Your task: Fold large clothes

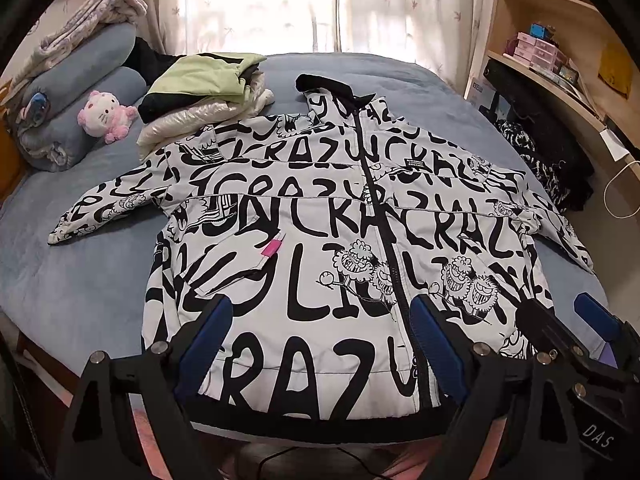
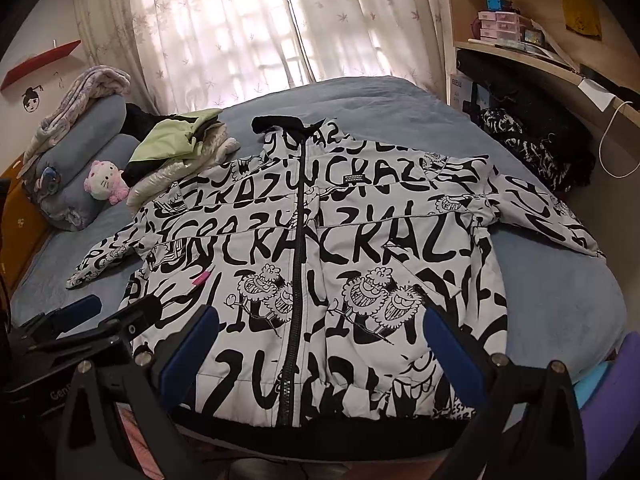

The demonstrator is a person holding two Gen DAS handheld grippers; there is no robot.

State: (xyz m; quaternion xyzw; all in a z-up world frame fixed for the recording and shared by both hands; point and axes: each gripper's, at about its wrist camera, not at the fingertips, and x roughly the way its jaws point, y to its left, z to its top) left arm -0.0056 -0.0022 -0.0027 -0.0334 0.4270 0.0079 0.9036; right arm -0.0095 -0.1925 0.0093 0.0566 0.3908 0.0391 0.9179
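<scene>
A large white jacket (image 1: 304, 248) with black lettering and cartoon prints lies spread flat, front up and zipped, on the blue bed, sleeves out to both sides. It also shows in the right wrist view (image 2: 340, 264). My left gripper (image 1: 320, 324) is open and empty, hovering above the jacket's lower left half near the hem. My right gripper (image 2: 320, 328) is open and empty above the lower right half, near the hem. The right gripper also shows at the right edge of the left wrist view (image 1: 568, 320); the left one at the left edge of the right wrist view (image 2: 108, 312).
A pile of folded clothes (image 1: 200, 96) topped with a green garment sits beyond the left sleeve. A pink plush toy (image 1: 106, 116) and rolled blue bedding (image 1: 80, 92) lie far left. Another dark printed garment (image 1: 536, 156) lies at the right bed edge by wooden shelves (image 1: 560, 40).
</scene>
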